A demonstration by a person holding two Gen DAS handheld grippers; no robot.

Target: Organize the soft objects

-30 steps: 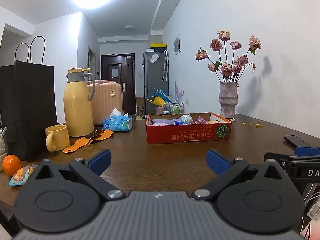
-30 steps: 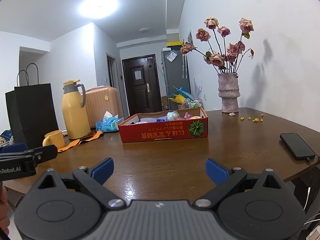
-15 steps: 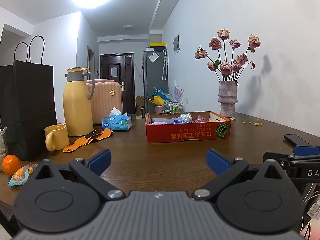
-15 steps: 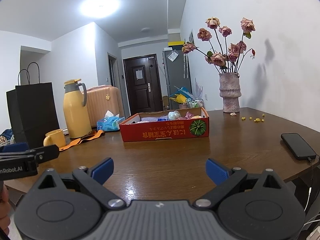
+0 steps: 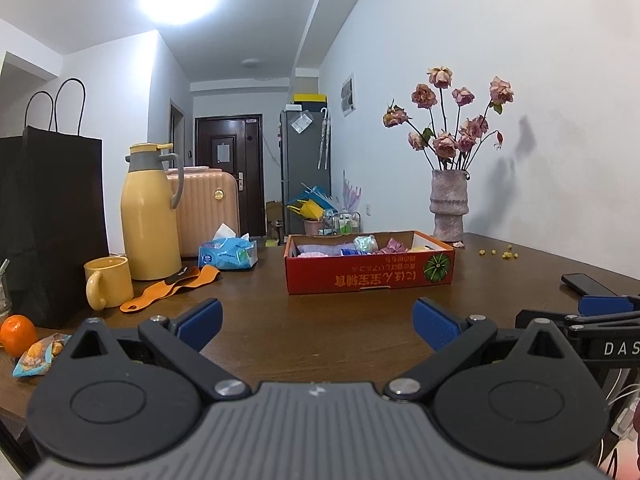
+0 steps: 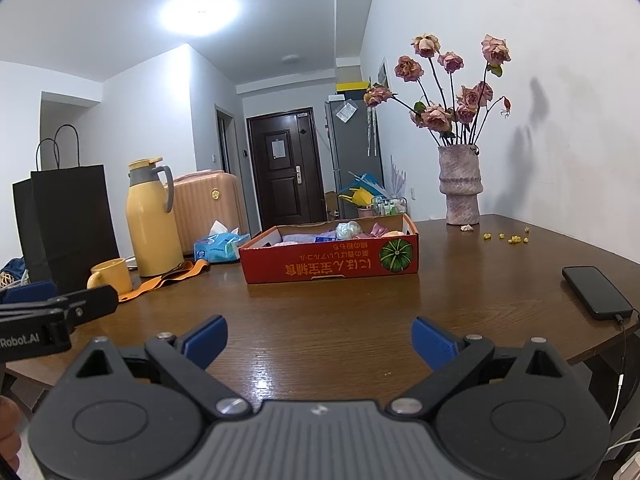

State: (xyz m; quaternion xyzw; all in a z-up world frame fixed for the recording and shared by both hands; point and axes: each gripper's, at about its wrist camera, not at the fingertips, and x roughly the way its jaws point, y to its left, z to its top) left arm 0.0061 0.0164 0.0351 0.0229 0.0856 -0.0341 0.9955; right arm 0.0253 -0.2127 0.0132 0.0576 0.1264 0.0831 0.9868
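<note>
With both the left gripper (image 5: pixel 316 318) and right gripper (image 6: pixel 319 336) spread wide and holding nothing, the soft objects (image 5: pixel 362 245) sit in the red box (image 5: pixel 370 278) (well ahead), so a low reach risks shoving it.

both wrist cameras look low over the table (image 5: pixel 320 320), facing the red box (image 5: pixel 370 272) from well apart; the right view stands more to its right. both share the box.
</note>
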